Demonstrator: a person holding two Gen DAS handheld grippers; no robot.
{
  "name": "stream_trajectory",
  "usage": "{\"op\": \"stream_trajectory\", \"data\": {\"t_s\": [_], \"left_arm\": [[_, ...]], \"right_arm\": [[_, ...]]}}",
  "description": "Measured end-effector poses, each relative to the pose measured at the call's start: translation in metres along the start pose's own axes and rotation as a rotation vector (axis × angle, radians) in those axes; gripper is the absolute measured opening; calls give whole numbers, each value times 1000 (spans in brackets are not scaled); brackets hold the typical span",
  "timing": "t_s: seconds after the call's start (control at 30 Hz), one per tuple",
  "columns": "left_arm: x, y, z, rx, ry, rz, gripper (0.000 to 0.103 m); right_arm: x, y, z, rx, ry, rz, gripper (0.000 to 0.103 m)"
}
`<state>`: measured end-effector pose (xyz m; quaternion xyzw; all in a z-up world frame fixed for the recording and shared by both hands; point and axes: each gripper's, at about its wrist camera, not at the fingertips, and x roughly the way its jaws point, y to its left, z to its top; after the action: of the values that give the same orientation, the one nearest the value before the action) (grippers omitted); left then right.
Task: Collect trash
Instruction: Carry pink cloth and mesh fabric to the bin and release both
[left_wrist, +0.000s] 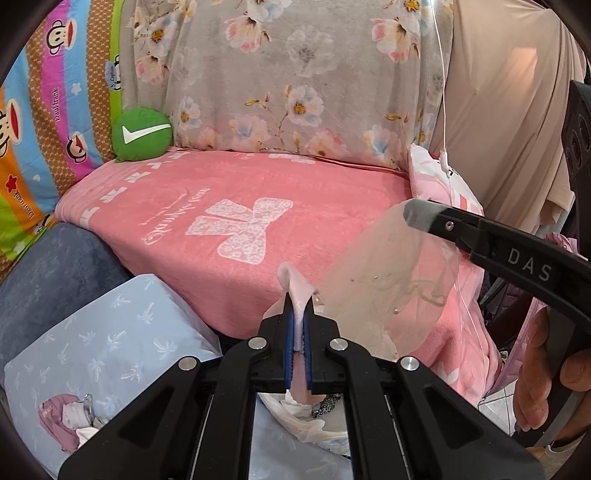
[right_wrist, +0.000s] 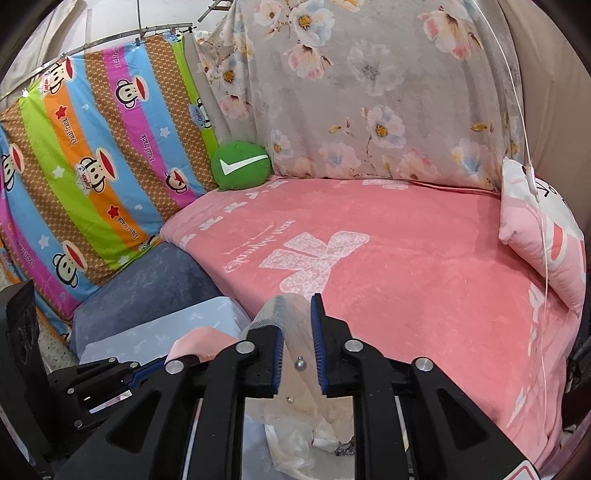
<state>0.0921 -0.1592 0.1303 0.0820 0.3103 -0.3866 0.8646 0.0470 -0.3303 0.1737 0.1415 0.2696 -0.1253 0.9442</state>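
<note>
My left gripper (left_wrist: 297, 306) is shut on the pink rim of a thin plastic trash bag (left_wrist: 299, 288); the bag hangs below it (left_wrist: 306, 421). My right gripper (right_wrist: 295, 325) holds a sheer beige mesh wrapper with small beads (right_wrist: 291, 314) between its blue pads, jaws slightly apart around it. In the left wrist view the right gripper (left_wrist: 417, 212) comes in from the right with the sheer wrapper (left_wrist: 388, 280) hanging from its tip, beside the bag's rim. In the right wrist view the left gripper (right_wrist: 110, 380) sits low left with the pink bag rim (right_wrist: 201, 345).
A pink blanket (left_wrist: 229, 206) covers the sofa seat, floral cover (left_wrist: 295, 74) behind. A green round cushion (left_wrist: 142, 134) sits at the back left, a pink pillow (right_wrist: 546, 240) at the right. A light blue pillow (left_wrist: 96, 350) lies below left. A thin white cord (left_wrist: 443, 110) hangs at the right.
</note>
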Motion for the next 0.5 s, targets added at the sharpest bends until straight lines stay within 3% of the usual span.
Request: {"op": "stream_trajectory", "data": {"t_s": [0.13,0.27,0.33,0.4,0.47,0.5], "left_arm": [[7,-6,3,-6,26,-13,5],[11,-10,4,-6,35,-15,7],[12,-11,4,-8,36,-15,18],[11,-12,3,-10,26,-7,45],[9,-11,4,-18,10,-3,61],[8,-12,4,-21,2,-2,62]], "right_arm": [[-2,-6,0,-1,-2,-18,35],[-4,-11,-1,1,-2,-30,38],[-5,-14,-1,9,-6,-32,42],[-7,-16,-1,16,-12,-32,42],[-9,-17,0,19,-15,-29,42],[-10,-17,0,18,-17,-29,43]]}}
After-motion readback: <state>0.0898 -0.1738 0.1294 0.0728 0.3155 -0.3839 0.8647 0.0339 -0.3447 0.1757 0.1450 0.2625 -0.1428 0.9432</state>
